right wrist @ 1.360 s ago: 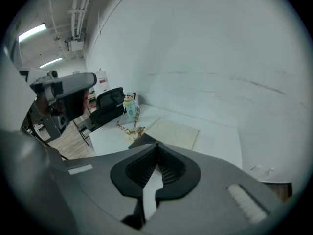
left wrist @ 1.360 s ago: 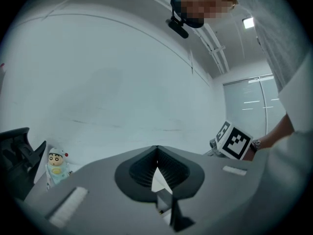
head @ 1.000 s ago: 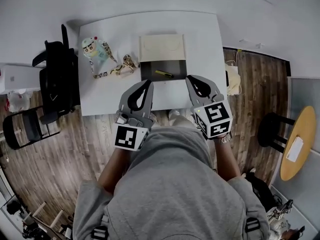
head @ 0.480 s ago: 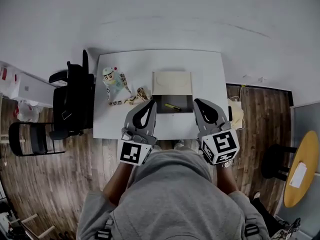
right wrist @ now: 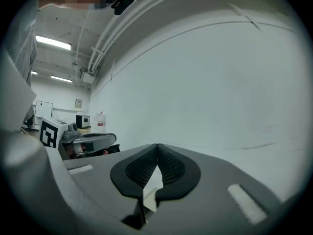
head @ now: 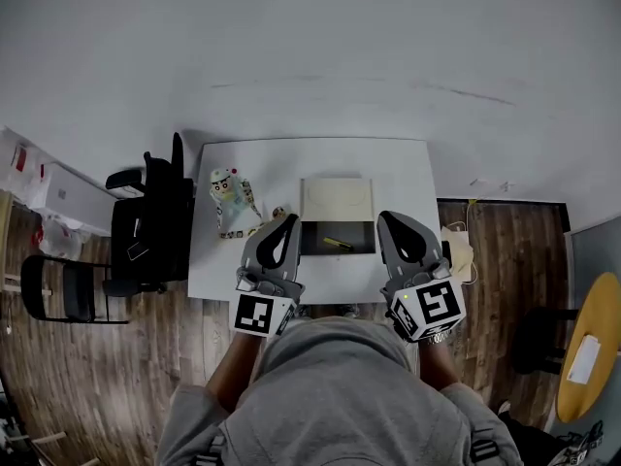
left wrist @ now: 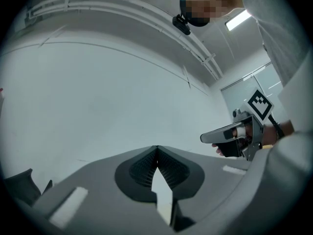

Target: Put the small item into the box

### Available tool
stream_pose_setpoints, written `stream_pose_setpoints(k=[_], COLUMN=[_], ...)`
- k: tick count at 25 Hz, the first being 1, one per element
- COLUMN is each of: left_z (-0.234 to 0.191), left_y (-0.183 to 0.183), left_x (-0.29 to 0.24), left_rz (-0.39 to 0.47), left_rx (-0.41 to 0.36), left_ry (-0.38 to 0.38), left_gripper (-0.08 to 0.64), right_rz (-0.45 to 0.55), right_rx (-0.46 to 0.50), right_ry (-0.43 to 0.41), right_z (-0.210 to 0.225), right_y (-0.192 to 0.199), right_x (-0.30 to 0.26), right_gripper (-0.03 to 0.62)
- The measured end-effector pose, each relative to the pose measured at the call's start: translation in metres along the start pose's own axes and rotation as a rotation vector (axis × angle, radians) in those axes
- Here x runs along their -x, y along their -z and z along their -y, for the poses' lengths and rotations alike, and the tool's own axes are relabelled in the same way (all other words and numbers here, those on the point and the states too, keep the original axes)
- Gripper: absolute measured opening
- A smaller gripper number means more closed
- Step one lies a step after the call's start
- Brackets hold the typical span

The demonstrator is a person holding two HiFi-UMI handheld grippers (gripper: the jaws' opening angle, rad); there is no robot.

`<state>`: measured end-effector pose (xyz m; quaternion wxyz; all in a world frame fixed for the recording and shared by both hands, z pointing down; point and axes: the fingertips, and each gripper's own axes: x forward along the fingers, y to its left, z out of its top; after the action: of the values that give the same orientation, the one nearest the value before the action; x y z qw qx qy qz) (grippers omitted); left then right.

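Though boxed, item (head: 338,244) below hand-held gripper (head: 385,218)

White table (head: 398,178) — yellow item (head: 338,244) (dark box (head: 314,237)).

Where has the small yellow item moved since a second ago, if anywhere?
No. The yellow item still lies near the middle of the open box; only the head view shifted.

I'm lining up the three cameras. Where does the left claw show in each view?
Head view: left claw just left of centre, shut.
Left gripper view: bottom centre, its own jaws together.
Right gripper view: near the left edge, mid-height, seen side-on.
Shared landmark: the right claw, visible in all three.
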<state>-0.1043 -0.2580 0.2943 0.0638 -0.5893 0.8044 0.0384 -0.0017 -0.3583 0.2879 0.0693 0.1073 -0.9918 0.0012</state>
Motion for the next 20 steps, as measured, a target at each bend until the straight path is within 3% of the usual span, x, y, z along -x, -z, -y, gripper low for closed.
stream_pose_setpoints(k=[8, 20], left_z=[-0.009, -0.019], left_y=[-0.015, -0.014], left_x=[-0.004, -0.005], left_rz=[0.029, 0.029], left_rx=[-0.013, -0.020], left_ry=[-0.021, -0.025], left_gripper=[0.003, 0.003], right_rz=[0.057, 0.048], right_rx=[-0.018, 0.008], right_ry=[0.022, 0.005], right_z=[0.006, -0.002], right_y=[-0.009, -0.008], right_x=[-0.004, -0.020], right_gripper=[0.015, 0.015])
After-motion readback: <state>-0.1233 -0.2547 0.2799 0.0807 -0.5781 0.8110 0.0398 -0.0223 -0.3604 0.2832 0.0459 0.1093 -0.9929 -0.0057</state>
